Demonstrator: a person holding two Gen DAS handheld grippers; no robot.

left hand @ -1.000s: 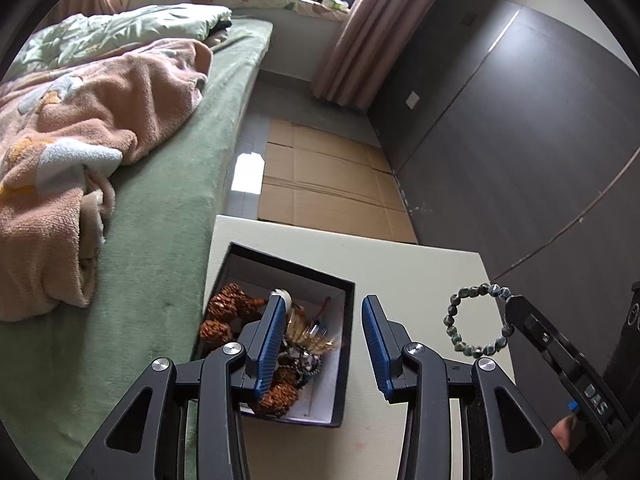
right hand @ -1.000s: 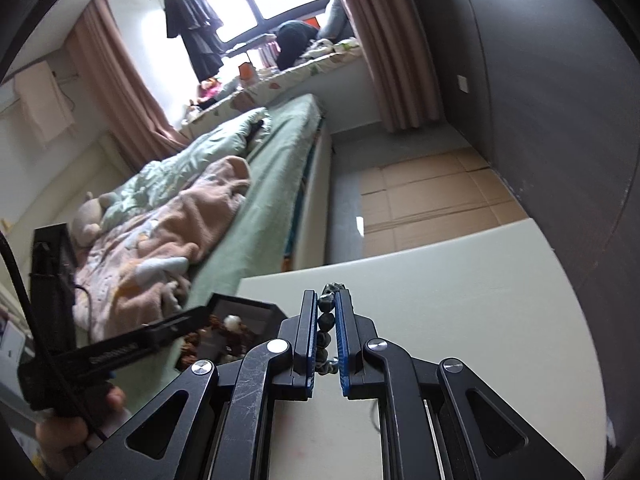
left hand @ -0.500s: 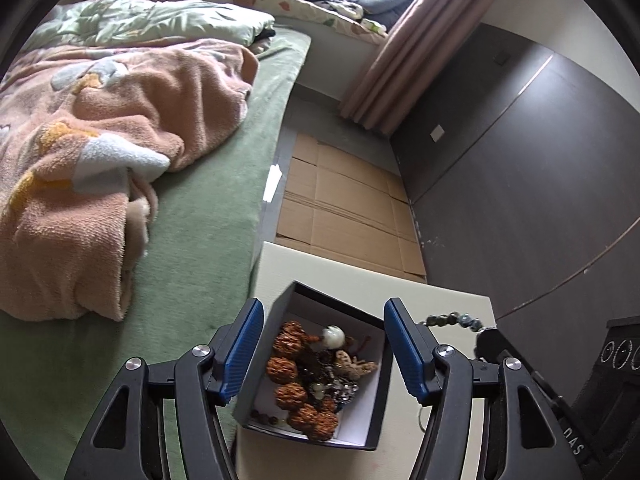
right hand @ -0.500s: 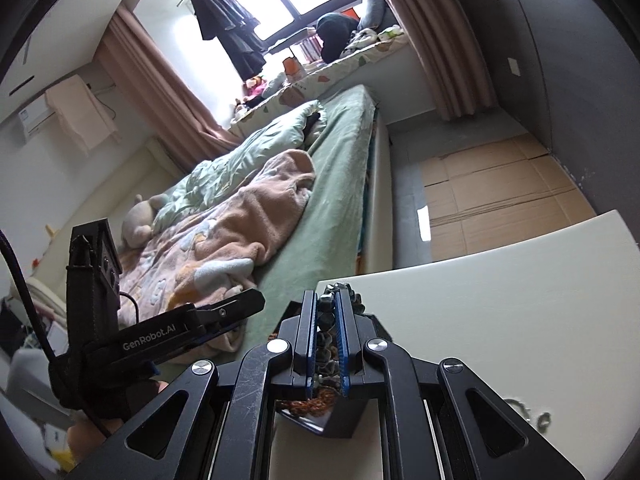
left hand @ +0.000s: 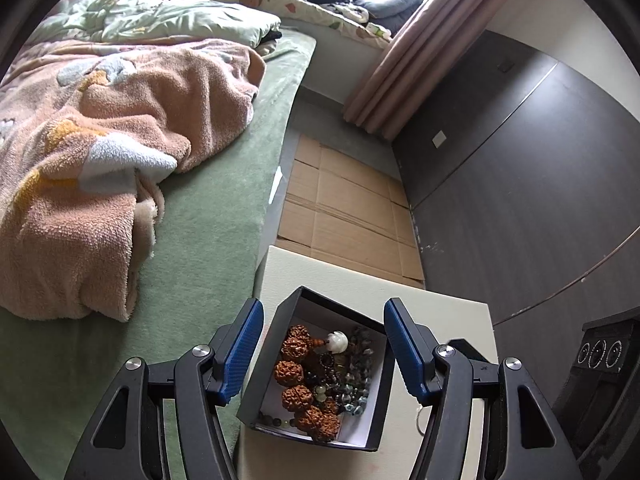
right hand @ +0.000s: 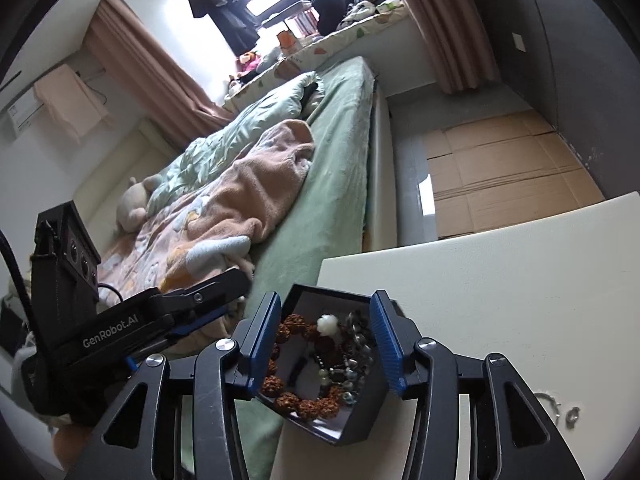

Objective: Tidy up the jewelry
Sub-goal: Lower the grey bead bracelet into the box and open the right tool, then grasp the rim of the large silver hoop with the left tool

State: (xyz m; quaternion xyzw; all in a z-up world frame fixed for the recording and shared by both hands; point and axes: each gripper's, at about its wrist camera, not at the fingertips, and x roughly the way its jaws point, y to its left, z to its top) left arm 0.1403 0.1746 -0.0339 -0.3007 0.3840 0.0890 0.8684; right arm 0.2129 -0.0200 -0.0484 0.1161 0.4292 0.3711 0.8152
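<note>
A black box (left hand: 262,376) with a white inside stands at the left edge of the cream table (left hand: 436,312). It holds brown knobbly beads (left hand: 297,397), a white bead (left hand: 337,340) and a grey-green bead bracelet (left hand: 359,364). My left gripper (left hand: 324,350) is open, its fingers either side of the box. My right gripper (right hand: 326,342) is open and empty over the box (right hand: 360,424), with the grey-green bracelet (right hand: 354,346) lying inside below it. The left gripper's body (right hand: 120,332) shows at the left of the right wrist view.
A bed with a green sheet (left hand: 208,248) and a pink blanket (left hand: 100,152) runs along the table's left side. Two small silver rings (right hand: 560,406) lie on the table to the right of the box. Flat cardboard (left hand: 344,216) covers the floor beyond. A dark wall (left hand: 520,184) is on the right.
My right gripper moved over the box, opened and let the grey-green bracelet drop into it. My left gripper opened wider and pulled back, so the box sits between its fingers.
</note>
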